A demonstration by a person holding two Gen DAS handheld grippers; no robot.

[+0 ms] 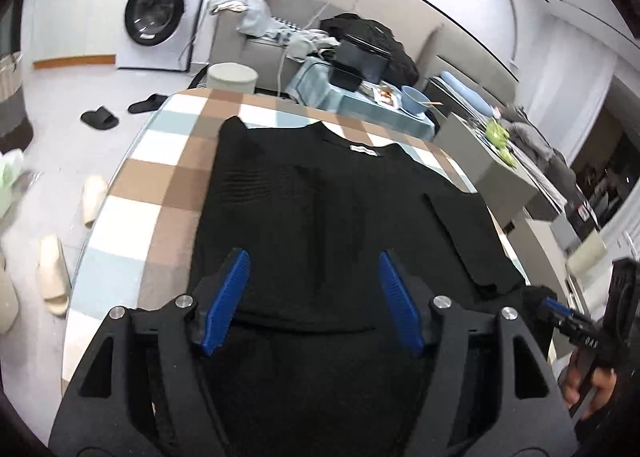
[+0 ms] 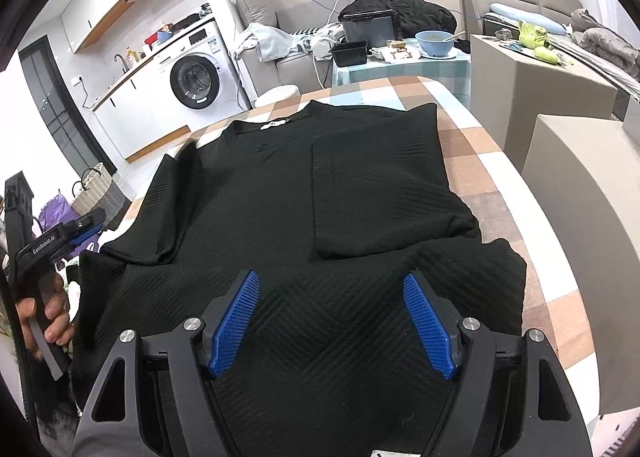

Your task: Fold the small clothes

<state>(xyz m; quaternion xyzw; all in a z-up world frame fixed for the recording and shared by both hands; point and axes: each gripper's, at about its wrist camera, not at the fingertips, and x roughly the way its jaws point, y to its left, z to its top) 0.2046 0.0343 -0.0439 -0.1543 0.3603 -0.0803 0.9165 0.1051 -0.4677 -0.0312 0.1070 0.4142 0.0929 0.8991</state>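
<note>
Over on the far left a washer (image 2: 196, 82) stands against the wall, with black slippers (image 1: 100, 118) and cream ones (image 1: 54, 277) scattered on the floor in front of it. A woven basket (image 2: 98, 189) sits low by the dark door.

Nearer in, the left tongs (image 1: 314, 297) hang over the near part of the shirt (image 2: 304, 193), their blue pads spread wide with nothing between them. From the other side the same tool shows at the left edge (image 2: 86, 231), gripped in a hand (image 2: 48, 313), just beside the shirt's near left corner.

The shirt is black, with a ribbed weave, and lies flat on the checked tabletop (image 1: 160, 185). Its collar points away, a white label (image 1: 363, 149) showing at the neck. The right sleeve is folded in over the body; the left sleeve lies out toward the table's edge. The hem reaches the near side under both tools.

The right tongs (image 2: 332, 321) hover above the hem, also wide open and holding nothing. In the left camera their blue tip (image 1: 556, 307) seems to be at the shirt's near right corner, though I cannot tell whether it touches.

Behind the tabletop a small table carries a blue bowl (image 2: 434, 42) and a black box (image 2: 350, 51), and to the right grey blocks (image 2: 540, 77) stand by a bed with a green toy (image 2: 534, 35).
</note>
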